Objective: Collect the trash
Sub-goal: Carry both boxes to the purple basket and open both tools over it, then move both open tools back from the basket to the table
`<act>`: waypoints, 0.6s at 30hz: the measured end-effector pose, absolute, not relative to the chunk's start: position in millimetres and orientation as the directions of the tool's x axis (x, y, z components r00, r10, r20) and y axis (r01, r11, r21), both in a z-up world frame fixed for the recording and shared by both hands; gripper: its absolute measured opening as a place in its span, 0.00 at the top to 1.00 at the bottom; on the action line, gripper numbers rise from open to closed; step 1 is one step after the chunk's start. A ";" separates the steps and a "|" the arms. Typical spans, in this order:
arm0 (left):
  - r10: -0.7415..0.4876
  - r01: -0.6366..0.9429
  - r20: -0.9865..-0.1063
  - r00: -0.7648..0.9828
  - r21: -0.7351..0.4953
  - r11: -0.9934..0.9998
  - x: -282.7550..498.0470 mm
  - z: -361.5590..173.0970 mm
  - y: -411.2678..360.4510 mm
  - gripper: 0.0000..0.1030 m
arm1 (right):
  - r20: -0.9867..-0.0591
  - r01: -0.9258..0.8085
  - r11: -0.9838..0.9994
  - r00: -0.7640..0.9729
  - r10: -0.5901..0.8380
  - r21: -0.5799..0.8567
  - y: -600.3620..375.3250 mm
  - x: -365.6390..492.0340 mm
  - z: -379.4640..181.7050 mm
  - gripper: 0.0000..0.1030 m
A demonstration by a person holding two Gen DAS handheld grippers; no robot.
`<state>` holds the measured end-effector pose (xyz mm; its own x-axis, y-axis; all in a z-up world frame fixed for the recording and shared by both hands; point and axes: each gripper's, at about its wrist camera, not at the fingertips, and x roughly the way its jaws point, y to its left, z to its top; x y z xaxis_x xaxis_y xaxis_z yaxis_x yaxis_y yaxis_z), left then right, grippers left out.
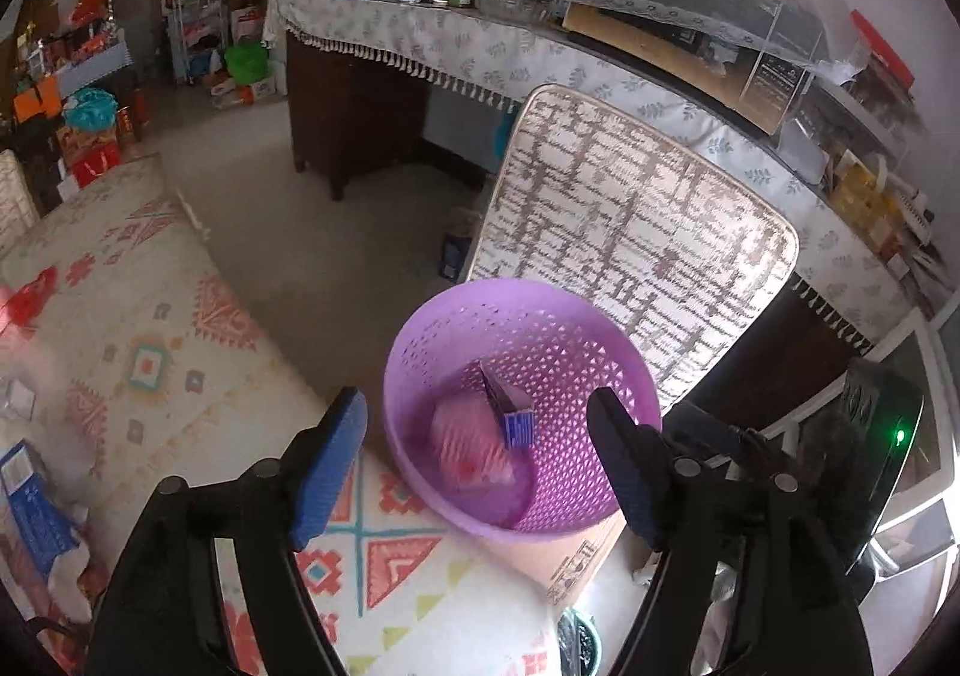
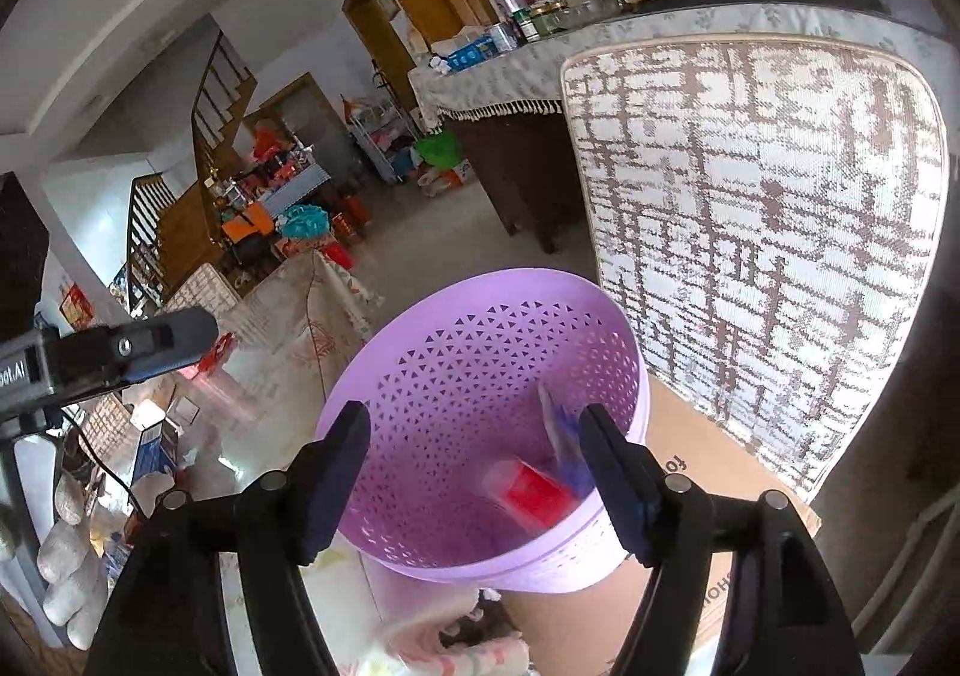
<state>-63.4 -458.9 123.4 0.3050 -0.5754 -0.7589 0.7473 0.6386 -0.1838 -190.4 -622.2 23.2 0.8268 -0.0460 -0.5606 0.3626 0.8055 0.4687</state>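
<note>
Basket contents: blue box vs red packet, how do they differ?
The blue box is a small printed carton; the red packet looks like a soft, glossy wrapper, and blurred. The blue box stands tilted against the wall of the purple basket; the red packet lies flatter on the bottom. The packet looks bigger than the box. Both are inside the basket, and neither is gripped.

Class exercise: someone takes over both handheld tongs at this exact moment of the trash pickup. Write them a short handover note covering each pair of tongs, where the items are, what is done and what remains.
Left tongs: open, holding nothing, poised over the purple basket.
Right tongs: open, empty, also above the basket.
Done: a pink-and-red packet and a blue-and-white carton lie inside the basket.
The basket stands on a flat cardboard sheet at the edge of the patterned rug.
Left: another blue carton lies on the rug at the far left edge of the left wrist view; it looks like the next pickup.
</note>
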 end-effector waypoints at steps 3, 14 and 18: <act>-0.578 0.746 -0.762 0.292 -0.197 0.637 -70.5 124.2 -445.4 0.27 | -0.558 0.363 0.800 0.829 -0.042 0.478 -621.9 -199.2 22.9 0.25; -0.599 0.790 -0.768 0.228 -0.214 0.575 -117.7 106.3 -434.2 0.20 | -0.645 0.500 0.788 0.743 -0.178 0.359 -618.0 -288.9 10.2 0.19; -0.571 0.805 -0.805 0.158 -0.229 0.547 -136.3 77.8 -450.3 0.20 | -0.694 0.549 0.782 0.686 -0.219 0.296 -618.4 -313.8 -7.4 0.19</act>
<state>-136.3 -450.3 77.8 0.1582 -0.5712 -0.8054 0.8053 0.5466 -0.2295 -313.8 -618.4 -7.4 0.6859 -0.2192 -0.6939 0.5489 0.7819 0.2955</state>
